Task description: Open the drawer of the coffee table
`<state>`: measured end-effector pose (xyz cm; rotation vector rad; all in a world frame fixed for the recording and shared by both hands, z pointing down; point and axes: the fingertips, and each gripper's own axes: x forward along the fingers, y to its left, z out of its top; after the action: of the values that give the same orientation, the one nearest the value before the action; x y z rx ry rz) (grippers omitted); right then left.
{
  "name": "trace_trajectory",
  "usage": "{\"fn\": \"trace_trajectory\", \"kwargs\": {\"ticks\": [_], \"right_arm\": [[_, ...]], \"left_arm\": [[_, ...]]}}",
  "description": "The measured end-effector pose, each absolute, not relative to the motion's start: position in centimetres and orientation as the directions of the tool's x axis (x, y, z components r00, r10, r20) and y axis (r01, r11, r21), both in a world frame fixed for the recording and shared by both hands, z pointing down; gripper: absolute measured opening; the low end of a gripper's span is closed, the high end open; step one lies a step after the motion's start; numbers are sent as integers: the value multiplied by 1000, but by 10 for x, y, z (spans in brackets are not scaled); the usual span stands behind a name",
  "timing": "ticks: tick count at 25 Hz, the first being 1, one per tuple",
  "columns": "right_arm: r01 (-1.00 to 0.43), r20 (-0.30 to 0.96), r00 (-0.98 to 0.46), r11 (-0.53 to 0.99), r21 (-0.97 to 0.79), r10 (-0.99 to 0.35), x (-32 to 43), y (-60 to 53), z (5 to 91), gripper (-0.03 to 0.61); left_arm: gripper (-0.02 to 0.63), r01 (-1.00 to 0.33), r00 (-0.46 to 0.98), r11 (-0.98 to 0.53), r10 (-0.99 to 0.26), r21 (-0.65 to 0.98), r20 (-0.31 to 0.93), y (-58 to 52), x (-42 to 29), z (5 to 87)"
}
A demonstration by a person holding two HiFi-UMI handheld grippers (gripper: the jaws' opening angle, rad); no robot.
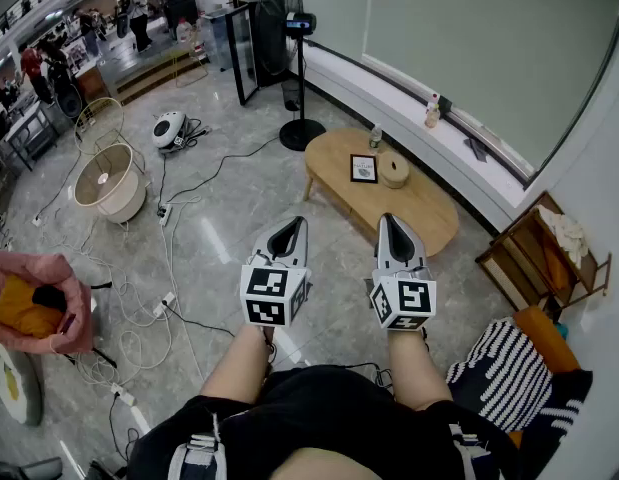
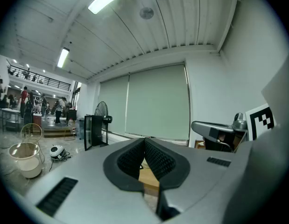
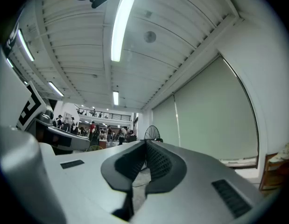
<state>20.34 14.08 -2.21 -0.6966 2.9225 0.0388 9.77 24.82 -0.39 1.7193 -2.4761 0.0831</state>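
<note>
Near: left gripper (image 1: pixel 295 224) and right gripper (image 1: pixel 389 220) side by side above the floor, roughly level. Both sets of jaws are pressed together with nothing between them.

Mid: coffee table (image 1: pixel 430 215), oval wooden top, well ahead of both tips, untouched. A small frame (image 1: pixel 364 168) and a round tan container (image 1: pixel 394 169) sit on it. Drawer front not visible from here; no pull can be made out. Likely stiff wood on a straight slide. Take it by a pull or its lower lip and draw evenly, as a light table may creep.

Far: standing fan (image 1: pixel 285 8).
</note>
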Motion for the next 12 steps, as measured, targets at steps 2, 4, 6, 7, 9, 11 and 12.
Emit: {"fn": "trace_trajectory", "kwargs": {"ticks": [2, 4, 6, 7, 9, 11, 12], "right_arm": [[-462, -146, -877, 887, 0, -457, 219, 139, -27, 14], [-468, -148, -874, 884, 6, -462, 233, 136, -29, 14], [-473, -142, -873, 881, 8, -467, 243, 133, -28, 12], [-476, -138, -872, 880, 8, -470, 248, 132, -26, 14], [-482, -132, -869, 876, 6, -477, 255, 130, -24, 12], [-485, -135, -866, 874, 0, -481, 260, 130, -25, 14], [-484, -139, -866, 875, -3, -480, 261, 132, -25, 14]], "left_arm": [[20, -939, -336, 343, -932, 25, 134, 244, 111, -7], [20, -941, -333, 338, -934, 24, 130, 241, 123, -10], [20, -942, -330, 336, -935, 24, 126, 239, 132, -12], [20, -943, -327, 333, -936, 23, 126, 237, 136, -13], [20, -945, -320, 325, -939, 19, 128, 234, 143, -13], [20, -948, -314, 319, -941, 18, 129, 233, 148, -12], [20, -948, -312, 317, -941, 19, 129, 234, 150, -12]]}}
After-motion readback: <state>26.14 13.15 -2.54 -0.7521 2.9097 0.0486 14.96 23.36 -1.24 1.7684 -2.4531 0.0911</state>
